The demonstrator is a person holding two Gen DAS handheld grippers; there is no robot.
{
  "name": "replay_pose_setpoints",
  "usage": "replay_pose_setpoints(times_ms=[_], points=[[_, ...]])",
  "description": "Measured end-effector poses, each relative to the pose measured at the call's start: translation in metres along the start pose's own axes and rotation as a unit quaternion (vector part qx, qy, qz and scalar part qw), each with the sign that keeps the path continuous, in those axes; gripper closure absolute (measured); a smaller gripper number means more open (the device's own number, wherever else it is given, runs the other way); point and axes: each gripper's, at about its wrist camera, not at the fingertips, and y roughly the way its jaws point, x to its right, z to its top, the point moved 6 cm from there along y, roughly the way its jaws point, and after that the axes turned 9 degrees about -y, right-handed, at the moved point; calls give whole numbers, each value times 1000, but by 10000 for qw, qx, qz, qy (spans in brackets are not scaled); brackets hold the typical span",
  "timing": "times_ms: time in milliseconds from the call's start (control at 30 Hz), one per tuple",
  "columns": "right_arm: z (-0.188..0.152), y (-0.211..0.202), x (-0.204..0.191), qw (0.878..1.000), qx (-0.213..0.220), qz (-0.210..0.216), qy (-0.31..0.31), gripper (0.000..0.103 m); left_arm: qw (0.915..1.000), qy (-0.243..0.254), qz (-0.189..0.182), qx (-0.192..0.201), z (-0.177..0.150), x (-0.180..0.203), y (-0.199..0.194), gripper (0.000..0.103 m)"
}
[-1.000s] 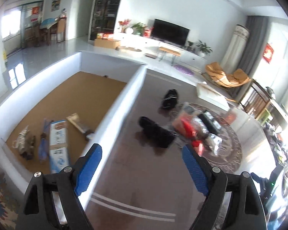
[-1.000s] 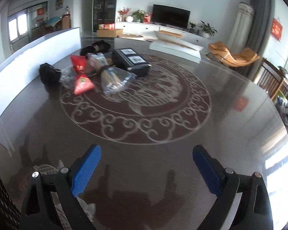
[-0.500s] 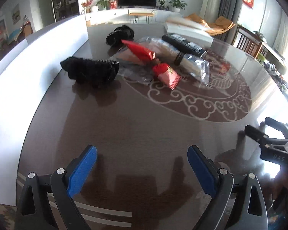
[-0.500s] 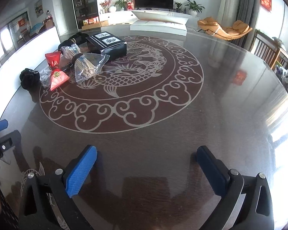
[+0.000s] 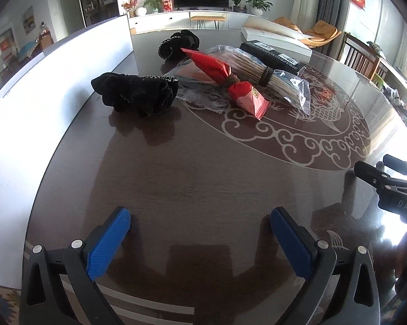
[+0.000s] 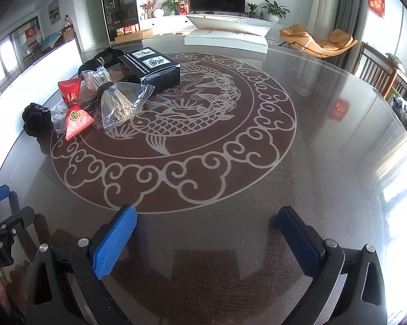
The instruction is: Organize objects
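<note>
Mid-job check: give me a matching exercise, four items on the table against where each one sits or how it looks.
Things:
1. black box
2. red packet
3. stick bundle
4. nearest black cloth

Descriptions:
A. inside a clear bag
B. beside the white wall
C. tied at the waist with cord
D. white labels on top

Pairs: 1-D, 2-C, 3-A, 4-B

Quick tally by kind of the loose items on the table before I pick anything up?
Black fabric bundles: 2
Red tied packets: 1
Bagged stick bundles: 1
Black boxes: 1
Flat clear wrappers: 1
Total: 6
</note>
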Motion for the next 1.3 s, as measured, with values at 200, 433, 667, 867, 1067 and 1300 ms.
replay_pose_setpoints(times_ms=[200,433,667,867,1067,1300], points=[[0,0,0,10000,0,0,0,0,10000,16,-7,12,2,2,1,0],[0,0,0,10000,1,1,0,0,10000,30,-16,20,3,2,1,0],[0,0,0,10000,0,1,0,0,10000,31,-9,-15,3,3,1,0],[0,0,1,10000,0,2,0,0,10000,32,-8,-20,3,3,1,0],[0,0,1,10000,0,3,0,0,10000,42,-20,-25,3,3,1,0],[0,1,0,10000,0,3,1,0,10000,40,-19,-21,3,3,1,0]])
